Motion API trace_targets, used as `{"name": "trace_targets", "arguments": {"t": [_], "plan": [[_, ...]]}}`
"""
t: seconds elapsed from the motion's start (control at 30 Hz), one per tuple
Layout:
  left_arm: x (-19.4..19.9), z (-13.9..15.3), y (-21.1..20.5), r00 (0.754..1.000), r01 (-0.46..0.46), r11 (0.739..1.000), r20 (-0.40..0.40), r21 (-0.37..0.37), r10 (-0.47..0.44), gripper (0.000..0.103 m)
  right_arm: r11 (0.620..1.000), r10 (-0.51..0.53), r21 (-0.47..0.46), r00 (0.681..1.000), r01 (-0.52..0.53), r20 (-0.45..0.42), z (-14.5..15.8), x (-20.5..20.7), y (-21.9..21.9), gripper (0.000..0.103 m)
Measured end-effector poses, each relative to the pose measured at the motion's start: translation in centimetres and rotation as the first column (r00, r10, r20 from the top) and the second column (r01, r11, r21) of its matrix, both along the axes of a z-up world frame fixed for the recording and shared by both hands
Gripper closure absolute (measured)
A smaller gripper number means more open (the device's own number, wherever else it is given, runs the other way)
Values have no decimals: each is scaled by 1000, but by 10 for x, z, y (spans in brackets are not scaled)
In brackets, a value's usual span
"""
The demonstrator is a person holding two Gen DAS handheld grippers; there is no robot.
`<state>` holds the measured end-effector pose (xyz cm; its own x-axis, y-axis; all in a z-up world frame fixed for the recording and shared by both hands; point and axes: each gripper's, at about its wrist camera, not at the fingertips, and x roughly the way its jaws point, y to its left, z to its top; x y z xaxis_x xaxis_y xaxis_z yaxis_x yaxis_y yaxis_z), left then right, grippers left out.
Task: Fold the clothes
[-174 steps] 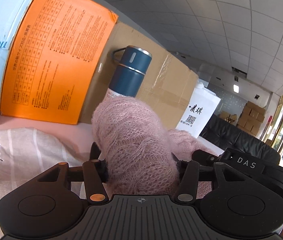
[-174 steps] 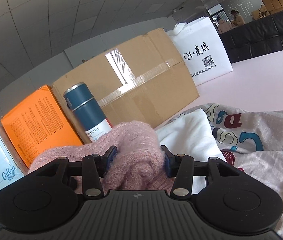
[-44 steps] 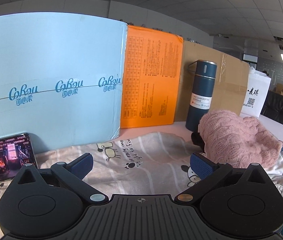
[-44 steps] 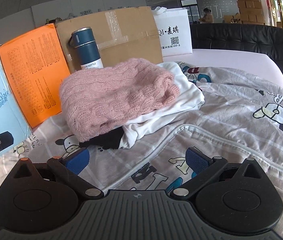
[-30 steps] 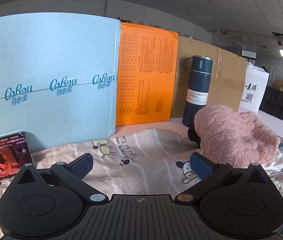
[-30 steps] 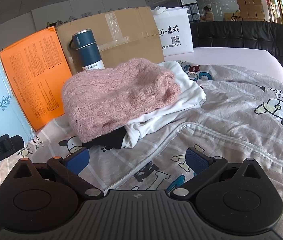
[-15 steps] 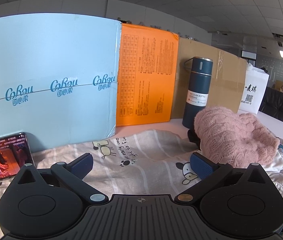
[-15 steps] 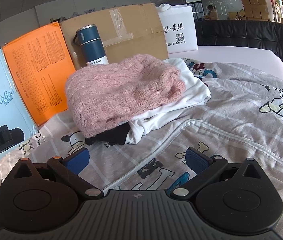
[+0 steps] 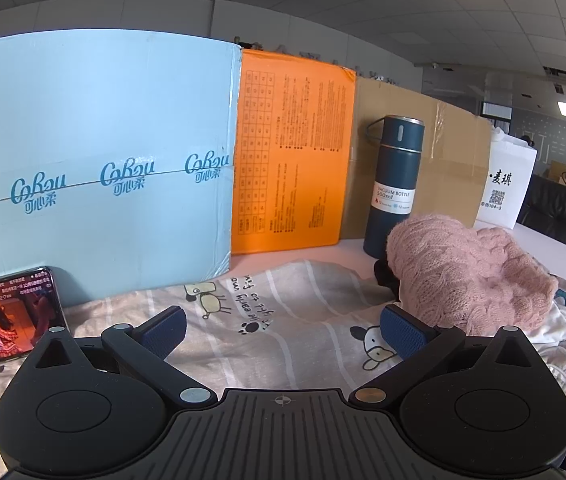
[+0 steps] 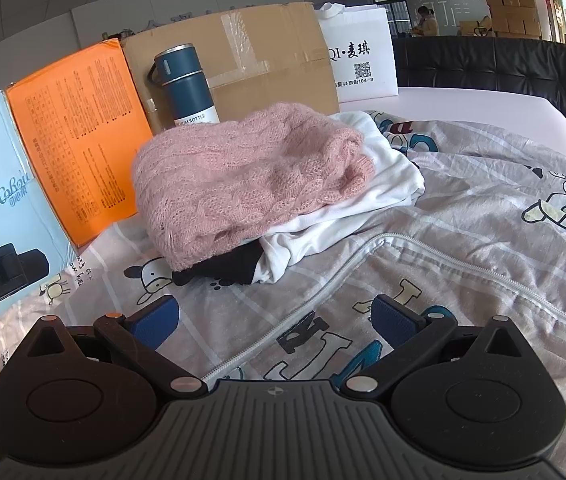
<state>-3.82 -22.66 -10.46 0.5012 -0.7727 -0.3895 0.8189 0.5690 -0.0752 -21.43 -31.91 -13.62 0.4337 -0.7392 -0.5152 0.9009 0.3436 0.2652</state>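
Observation:
A folded pink knit sweater (image 10: pixel 243 176) lies on top of a folded white garment (image 10: pixel 379 188) and a black one (image 10: pixel 223 266), all on a cartoon-print sheet (image 10: pixel 463 248). The sweater also shows in the left wrist view (image 9: pixel 463 272) at the right. My right gripper (image 10: pixel 275 322) is open and empty, low over the sheet in front of the stack. My left gripper (image 9: pixel 281 330) is open and empty over the sheet, left of the stack.
A blue vacuum bottle (image 9: pixel 393 184) stands behind the stack, against a cardboard box (image 10: pixel 263 68). An orange box (image 9: pixel 291 148) and a light blue box (image 9: pixel 95 172) line the back. A white bag (image 10: pixel 359 60) stands at the right. A lit phone (image 9: pixel 7 316) leans at left.
5.8 s ago both grippers were shut on the pink sweater. They have let it go on the stack, opened and drawn back. In the last second they have barely shifted.

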Motion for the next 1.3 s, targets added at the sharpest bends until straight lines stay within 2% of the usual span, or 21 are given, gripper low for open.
{"name": "trace_targets", "arguments": {"t": [1.3], "plan": [[-2,0,0,1000,0,1000,14,-2,0,0,1000,8,21,1000,-9,4,-1,0,-1,0]]}}
